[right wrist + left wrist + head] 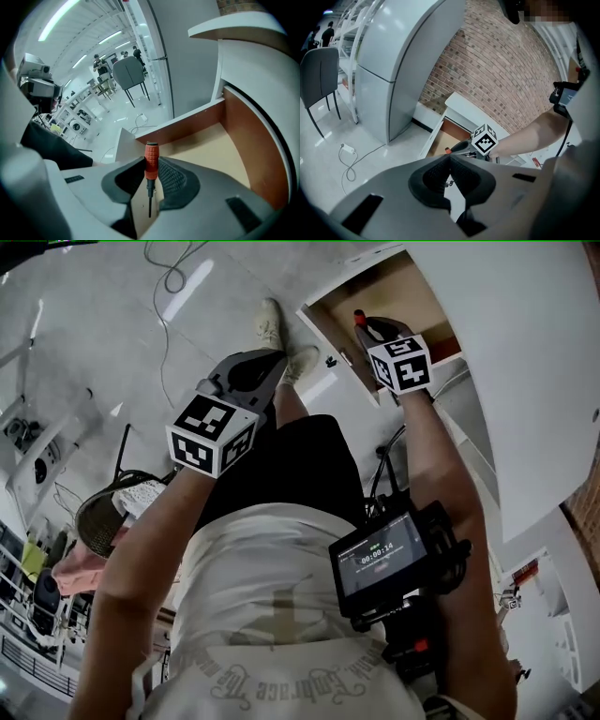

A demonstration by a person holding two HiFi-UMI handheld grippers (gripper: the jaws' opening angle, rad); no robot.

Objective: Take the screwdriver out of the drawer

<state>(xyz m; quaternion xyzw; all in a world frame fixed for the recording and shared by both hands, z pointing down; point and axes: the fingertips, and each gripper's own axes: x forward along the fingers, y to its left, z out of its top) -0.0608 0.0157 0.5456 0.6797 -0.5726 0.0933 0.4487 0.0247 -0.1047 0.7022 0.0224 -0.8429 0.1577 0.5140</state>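
While right gripper (pixel 151 169) clamps small red-handled screwdriver (pixel 151 161) over wooden drawer (pixel 187 123): likely light, stiff; ribbed handle suits hold. Left gripper (pixel 450 160) closed, empty.

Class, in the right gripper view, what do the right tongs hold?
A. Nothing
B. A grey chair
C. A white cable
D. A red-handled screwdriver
D: the right tongs grip the screwdriver by its red handle, shaft pointing down, with the open drawer behind it.
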